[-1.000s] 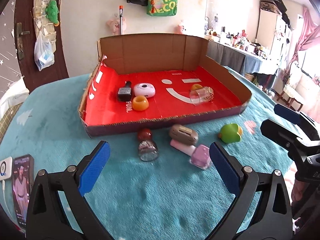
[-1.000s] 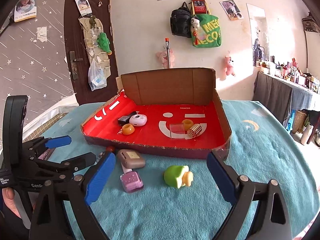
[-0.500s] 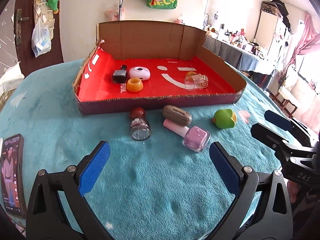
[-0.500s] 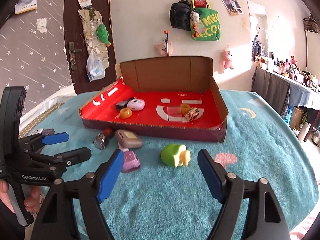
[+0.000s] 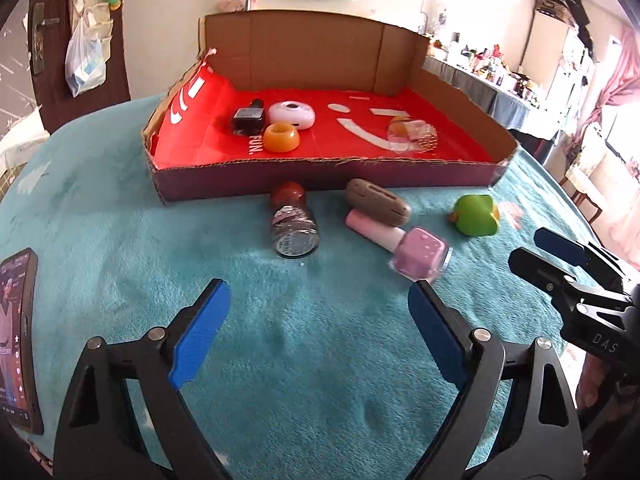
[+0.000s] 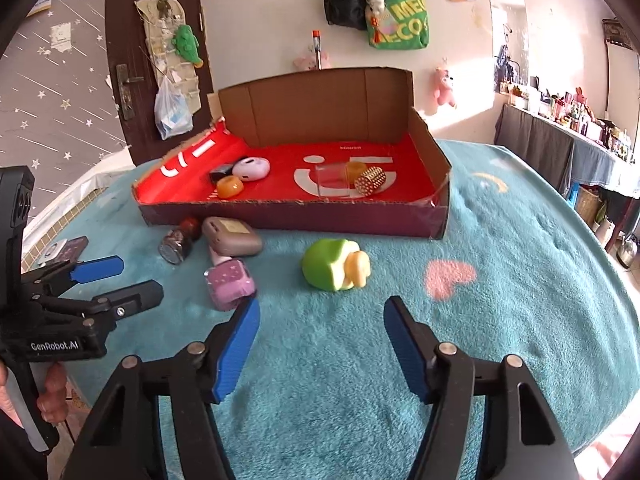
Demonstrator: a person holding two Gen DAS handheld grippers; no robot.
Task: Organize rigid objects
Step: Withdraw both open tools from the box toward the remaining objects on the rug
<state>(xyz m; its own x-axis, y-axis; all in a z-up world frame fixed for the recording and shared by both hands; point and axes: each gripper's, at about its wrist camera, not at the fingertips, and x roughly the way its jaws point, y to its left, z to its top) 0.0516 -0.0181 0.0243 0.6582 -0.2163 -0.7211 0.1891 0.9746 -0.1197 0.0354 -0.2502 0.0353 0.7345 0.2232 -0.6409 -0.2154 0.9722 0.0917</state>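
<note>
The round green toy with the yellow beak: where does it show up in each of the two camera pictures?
Left wrist view: the round green toy with the yellow beak lies right of centre on the teal cloth, near the box's right front corner.
Right wrist view: the toy lies near the middle, just beyond the open right tongs.
Shared landmark: the red-lined cardboard box just behind it.

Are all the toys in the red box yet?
Not yet. The red box already holds some small things, like an orange ring. Both grippers are open and empty. A jar, pink bottle, tan case and green toy wait outside.
</note>
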